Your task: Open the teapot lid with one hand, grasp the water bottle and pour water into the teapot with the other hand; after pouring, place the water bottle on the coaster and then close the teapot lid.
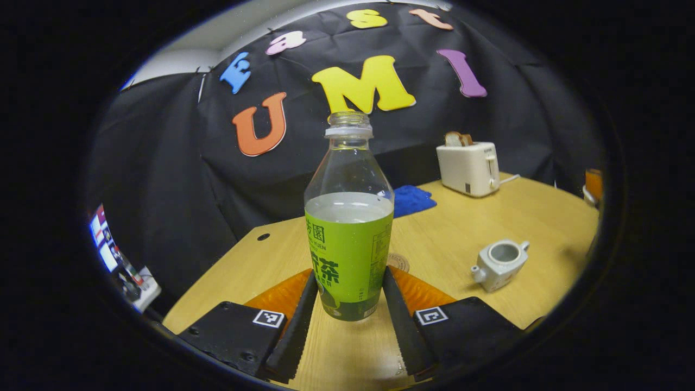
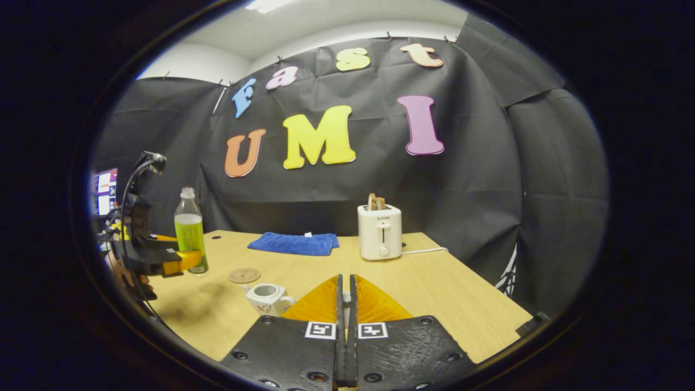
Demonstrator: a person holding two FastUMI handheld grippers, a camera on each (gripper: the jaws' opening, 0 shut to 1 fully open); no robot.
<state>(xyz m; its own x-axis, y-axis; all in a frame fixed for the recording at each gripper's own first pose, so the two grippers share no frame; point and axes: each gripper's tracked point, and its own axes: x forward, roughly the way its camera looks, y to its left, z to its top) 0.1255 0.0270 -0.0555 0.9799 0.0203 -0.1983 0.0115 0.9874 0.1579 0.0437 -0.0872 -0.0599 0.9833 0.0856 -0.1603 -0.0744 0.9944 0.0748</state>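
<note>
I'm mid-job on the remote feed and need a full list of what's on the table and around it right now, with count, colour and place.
water bottle: one, clear with green label, no cap, part full, standing on the table between the left fingers
teapot: one, white, lid off, open top, on the table right of the bottle in the left gripper view
coaster: one, round, brown, flat on the table between bottle and teapot
cloth: one, blue, folded, at the table's far edge
toaster: one, white, bread in its slots, far side beside the cloth
table: one, light wood
left hand-held gripper: one, fingers either side of the bottle's base
right hand-held gripper: one, fingers together, above the table near the teapot
</note>
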